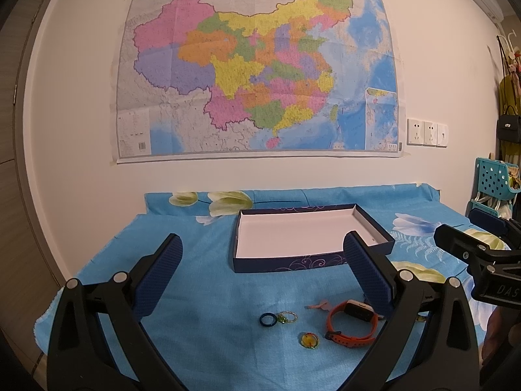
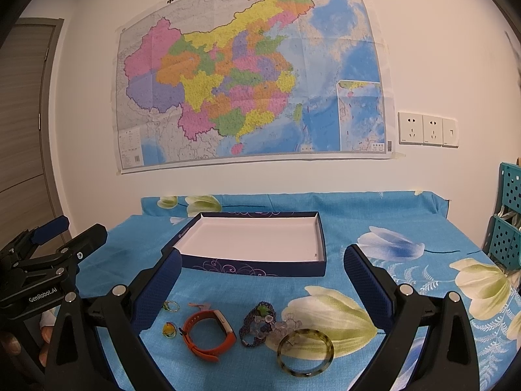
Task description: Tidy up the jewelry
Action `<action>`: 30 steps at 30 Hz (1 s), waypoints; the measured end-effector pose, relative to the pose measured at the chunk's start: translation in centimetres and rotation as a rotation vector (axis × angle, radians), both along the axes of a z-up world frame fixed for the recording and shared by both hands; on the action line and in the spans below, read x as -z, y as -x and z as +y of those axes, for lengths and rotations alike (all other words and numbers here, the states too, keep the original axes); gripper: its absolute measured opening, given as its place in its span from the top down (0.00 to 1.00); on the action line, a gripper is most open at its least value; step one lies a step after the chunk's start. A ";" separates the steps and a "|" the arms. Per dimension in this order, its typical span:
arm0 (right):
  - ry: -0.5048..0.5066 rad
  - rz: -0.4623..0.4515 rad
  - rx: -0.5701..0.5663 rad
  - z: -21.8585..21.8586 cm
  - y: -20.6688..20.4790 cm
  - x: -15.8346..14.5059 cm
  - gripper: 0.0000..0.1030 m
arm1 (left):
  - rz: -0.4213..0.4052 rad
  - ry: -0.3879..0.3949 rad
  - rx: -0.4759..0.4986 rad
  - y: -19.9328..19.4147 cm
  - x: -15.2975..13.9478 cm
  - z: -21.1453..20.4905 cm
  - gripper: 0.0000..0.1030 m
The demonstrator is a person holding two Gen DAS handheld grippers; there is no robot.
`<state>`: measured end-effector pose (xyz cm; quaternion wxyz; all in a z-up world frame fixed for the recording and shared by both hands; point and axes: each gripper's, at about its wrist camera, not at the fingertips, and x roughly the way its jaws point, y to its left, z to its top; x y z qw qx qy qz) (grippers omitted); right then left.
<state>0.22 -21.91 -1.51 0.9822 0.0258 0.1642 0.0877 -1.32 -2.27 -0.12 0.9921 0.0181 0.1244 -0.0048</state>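
Observation:
A shallow dark blue box with a white inside lies open and empty on the blue floral cloth. In front of it lie an orange watch, a dark blue ring, a green-stone ring, a yellow ring, a small pink piece, a dark bead bracelet, a clear bead bracelet and a mottled green bangle. My left gripper hovers open above the rings. My right gripper hovers open above the bracelets. Neither holds anything.
The cloth-covered table stands against a white wall with a large map and sockets. A teal basket rack stands off the table's right end. A door is at the left. A hand shows at the left edge.

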 end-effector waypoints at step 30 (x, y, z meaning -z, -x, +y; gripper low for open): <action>-0.020 0.234 -0.015 -2.6 -3.1 4.4 0.10 | 0.227 -0.003 0.092 -4.8 4.2 0.6 0.05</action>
